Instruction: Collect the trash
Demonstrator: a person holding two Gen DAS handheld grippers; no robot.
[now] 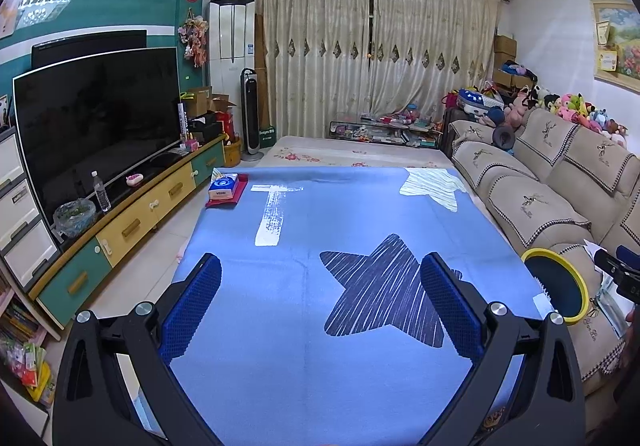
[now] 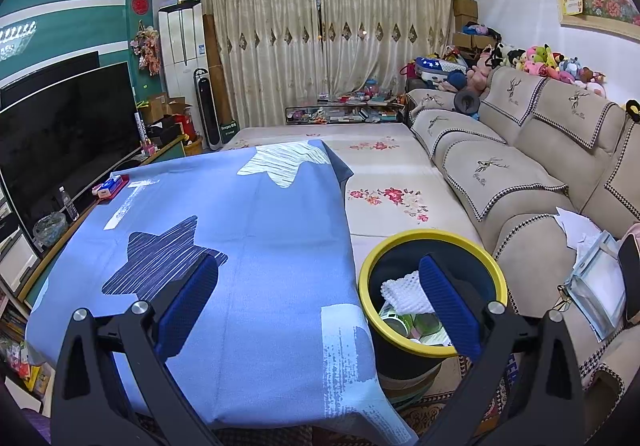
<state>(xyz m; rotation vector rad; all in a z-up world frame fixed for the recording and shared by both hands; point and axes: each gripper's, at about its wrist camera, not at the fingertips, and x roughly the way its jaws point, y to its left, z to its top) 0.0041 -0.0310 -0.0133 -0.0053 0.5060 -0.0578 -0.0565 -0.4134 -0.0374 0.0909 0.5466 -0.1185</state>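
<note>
the round dark bin with a yellow rim (image 2: 432, 242) stands beside the counter's right edge, between the blue star-printed cloth (image 2: 248, 230) and the beige sofa (image 2: 520, 182), with white foam netting (image 2: 400, 292) and wrappers already inside. the right tool (image 2: 320, 306) hovers nearest it, wide open and empty, its right finger over the rim. the left tool (image 1: 320, 306), also spread and empty, points level along the cloth, the bin off to its right.
</note>
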